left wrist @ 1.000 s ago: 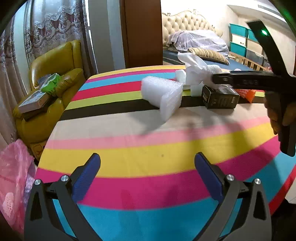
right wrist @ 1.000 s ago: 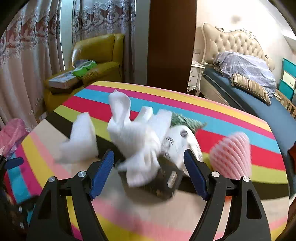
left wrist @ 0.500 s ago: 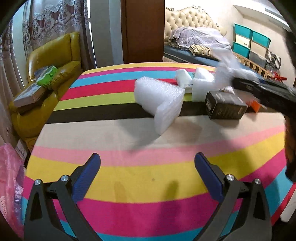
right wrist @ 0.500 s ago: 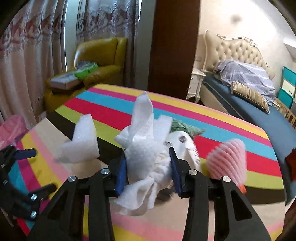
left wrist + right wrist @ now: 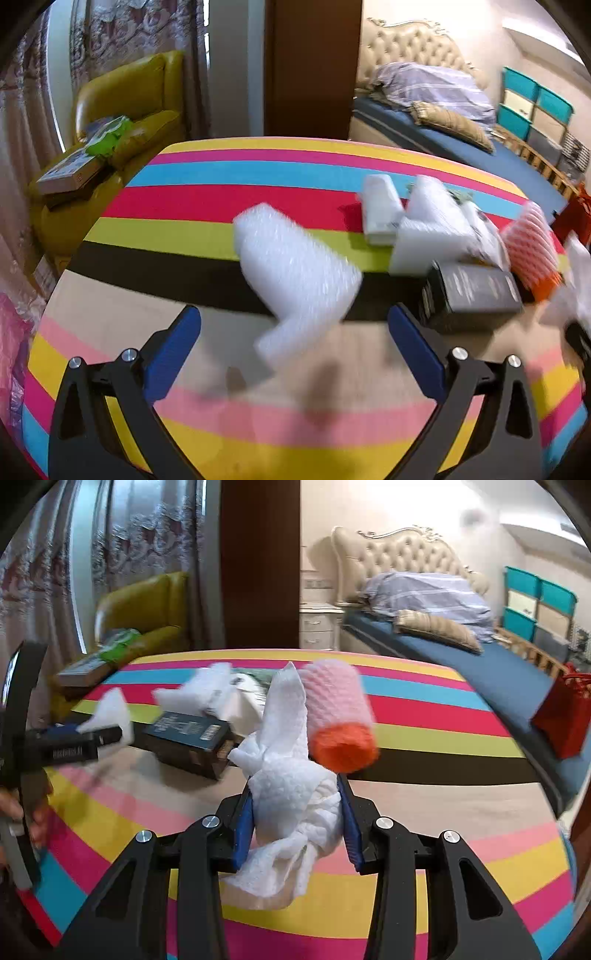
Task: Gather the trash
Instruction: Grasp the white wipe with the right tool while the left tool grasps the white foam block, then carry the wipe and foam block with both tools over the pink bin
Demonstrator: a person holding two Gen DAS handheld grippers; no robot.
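Note:
My right gripper [image 5: 297, 812] is shut on a crumpled white paper towel [image 5: 291, 786] and holds it above the striped table [image 5: 443, 812]. My left gripper [image 5: 293, 332] is open and empty, just short of a bent piece of white bubble wrap [image 5: 295, 269]. On the table lie a black box [image 5: 469, 295] [image 5: 188, 740], white foam pieces [image 5: 424, 229], a white carton [image 5: 380, 206] and a pink and orange foam net sleeve [image 5: 340, 716] [image 5: 532, 251]. The left gripper's body shows at the left of the right wrist view [image 5: 70, 746].
A yellow armchair [image 5: 122, 110] with books stands beyond the table's left. A pink plastic bag [image 5: 14, 339] hangs at the left table edge. A bed [image 5: 461, 653] and a red bag [image 5: 561, 716] lie to the right.
My right gripper closed on the paper towel and lifted it back from the pile. My left gripper moved forward towards the bubble wrap.

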